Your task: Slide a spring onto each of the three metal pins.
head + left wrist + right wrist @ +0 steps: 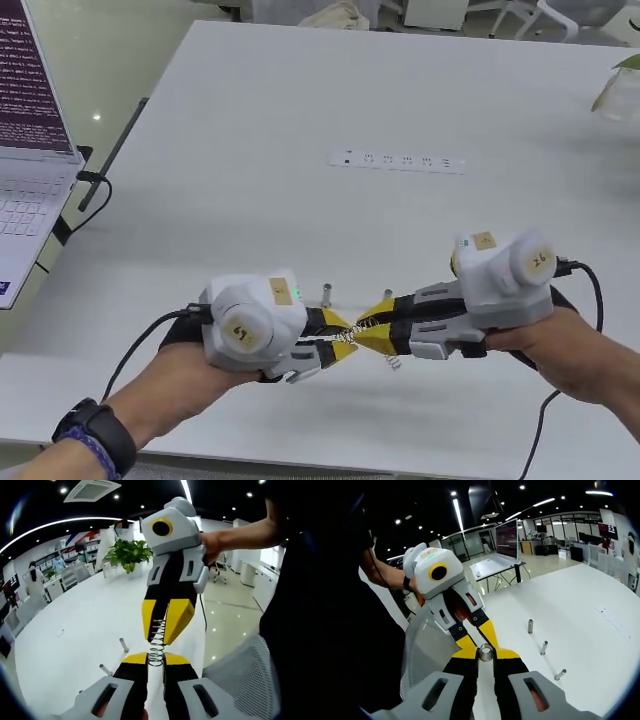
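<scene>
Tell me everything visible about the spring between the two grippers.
The spring is a thin silvery wire coil, apparently bare metal, with open turns. Held above the table, it spans between the yellow-tipped left gripper and right gripper, each pinching one end. End-on it looks a hollow ring.

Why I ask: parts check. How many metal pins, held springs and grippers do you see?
Short silver metal pins: 3
Coiled wire spring, held: 1
Yellow-jawed left gripper and right gripper: 2
Total: 6
</scene>
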Demonstrator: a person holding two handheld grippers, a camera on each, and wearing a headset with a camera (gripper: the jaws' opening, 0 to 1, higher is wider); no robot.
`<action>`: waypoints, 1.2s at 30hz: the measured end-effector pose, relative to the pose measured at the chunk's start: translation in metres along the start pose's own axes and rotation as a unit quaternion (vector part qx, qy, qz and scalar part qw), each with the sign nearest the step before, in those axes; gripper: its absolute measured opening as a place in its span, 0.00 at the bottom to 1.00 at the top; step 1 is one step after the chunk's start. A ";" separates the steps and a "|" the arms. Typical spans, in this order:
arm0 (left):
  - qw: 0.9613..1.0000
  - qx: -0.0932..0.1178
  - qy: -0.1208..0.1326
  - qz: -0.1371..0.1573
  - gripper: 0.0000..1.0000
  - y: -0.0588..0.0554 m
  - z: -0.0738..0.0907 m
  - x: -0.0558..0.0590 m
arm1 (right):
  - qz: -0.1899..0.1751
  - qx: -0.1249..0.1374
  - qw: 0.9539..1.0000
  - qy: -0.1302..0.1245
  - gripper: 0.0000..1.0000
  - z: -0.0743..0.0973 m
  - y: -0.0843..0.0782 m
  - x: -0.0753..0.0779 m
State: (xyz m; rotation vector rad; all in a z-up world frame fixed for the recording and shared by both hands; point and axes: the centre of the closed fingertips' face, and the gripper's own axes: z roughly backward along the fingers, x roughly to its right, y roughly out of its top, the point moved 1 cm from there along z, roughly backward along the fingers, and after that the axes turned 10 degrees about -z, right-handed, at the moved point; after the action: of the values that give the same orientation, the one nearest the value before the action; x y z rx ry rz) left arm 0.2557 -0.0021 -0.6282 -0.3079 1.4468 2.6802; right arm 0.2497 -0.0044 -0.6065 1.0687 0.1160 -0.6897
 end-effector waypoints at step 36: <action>0.998 0.045 -0.002 0.035 0.02 0.009 0.003 -0.012 | 0.166 -0.148 0.975 0.018 0.11 -0.001 0.010 0.003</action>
State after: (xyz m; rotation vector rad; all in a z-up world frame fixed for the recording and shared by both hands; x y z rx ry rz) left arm 0.2654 -0.0037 -0.6168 -0.2509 1.5993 2.6570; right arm 0.2584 -0.0023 -0.6006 0.7875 0.0655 -0.3365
